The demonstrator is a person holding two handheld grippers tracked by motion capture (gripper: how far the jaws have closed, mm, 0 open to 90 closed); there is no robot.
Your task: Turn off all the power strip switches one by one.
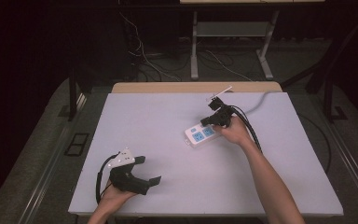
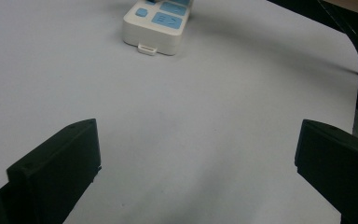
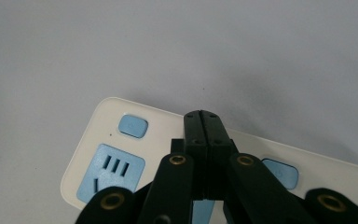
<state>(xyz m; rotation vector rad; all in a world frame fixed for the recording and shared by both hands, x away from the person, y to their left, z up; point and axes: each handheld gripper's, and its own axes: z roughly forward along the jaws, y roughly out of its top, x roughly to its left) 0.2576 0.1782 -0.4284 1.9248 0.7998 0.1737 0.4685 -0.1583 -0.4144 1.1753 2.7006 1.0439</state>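
Nearest the person, at about seven o'clock on the white table (image 1: 177,186), the left hand (image 1: 114,198) holds the left gripper (image 1: 150,170) low over the surface. Its two black jaws stand wide apart with nothing between them; in the left gripper view the left gripper (image 2: 196,154) frames only bare tabletop, one jaw at the lower left and one at the lower right of the picture. A grey three-cornered plate (image 1: 122,157) rides on top of it, and its cable loops back beside the wrist.

Farther out, at roughly one o'clock from the table's middle, lies a white power strip (image 1: 200,135) with blue socket faces, flat on the table and angled so one end points toward the person's left. From the left gripper view the power strip (image 2: 156,25) sits at twelve o'clock, well apart from those jaws.

The right hand (image 1: 235,132) holds the right gripper (image 1: 208,120) over the far end of the strip. In the right gripper view the right gripper (image 3: 207,116) has its jaws pressed together with nothing visible between them (whether the tips touch the strip I cannot tell), above the power strip (image 3: 98,140) between two blue buttons (image 3: 133,126).

Beyond, black cables (image 1: 247,123) trail from the right gripper.
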